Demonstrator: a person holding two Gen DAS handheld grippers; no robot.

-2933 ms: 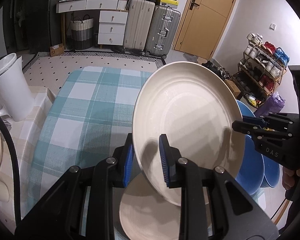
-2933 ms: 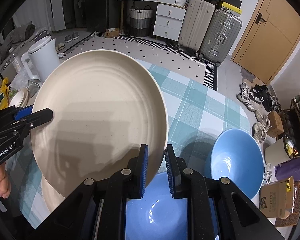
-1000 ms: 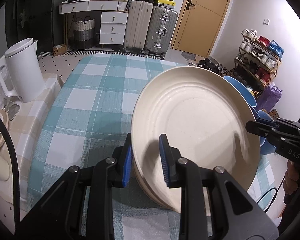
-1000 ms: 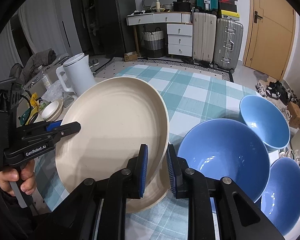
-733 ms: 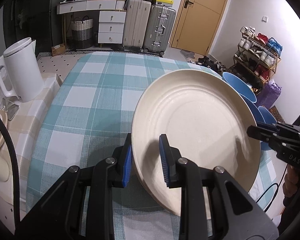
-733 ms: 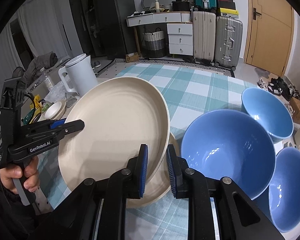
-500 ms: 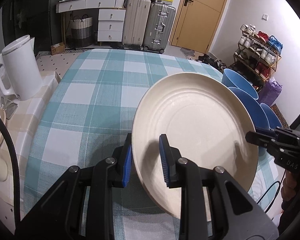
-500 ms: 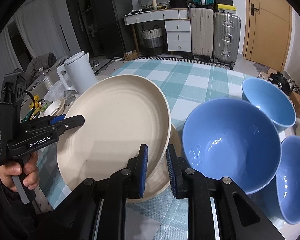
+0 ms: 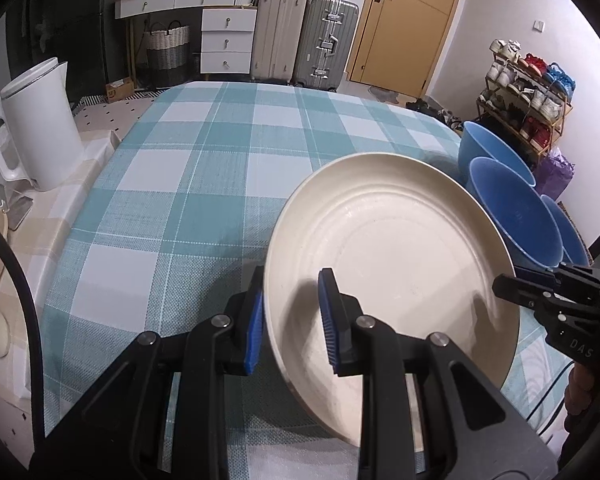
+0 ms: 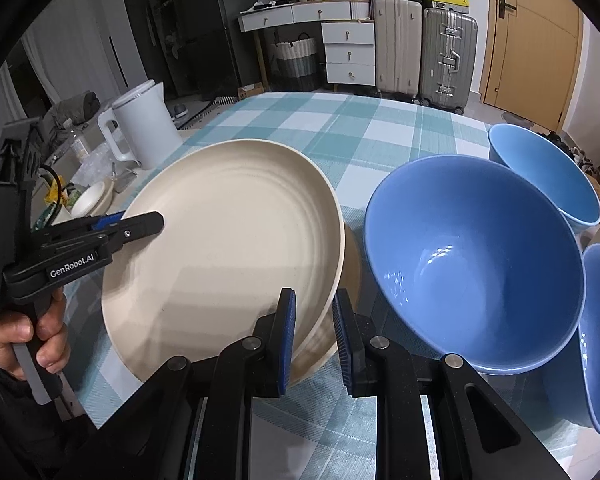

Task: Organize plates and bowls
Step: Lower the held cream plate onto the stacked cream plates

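Cream plate [image 10: 228, 248] held tilted above the checked tablecloth [image 9: 204, 184], gripped at opposite rims by both claws. Left gripper [image 9: 292, 320]: blue pads clamped on the plate's left rim, one pad beneath and one on the upper face. Right gripper [image 10: 314, 336]: pads clamped likewise on the plate's right rim. Second cream plate [image 10: 332, 340] lies flat on the cloth directly under the held one, near the table's front edge; only its margin shows. Large blue bowl [image 10: 476, 264] stands just right of the plates, with two smaller blue bowls [image 10: 548, 180] beside it along the table's right edge. White kettle [image 9: 40, 128] stands off the left edge.
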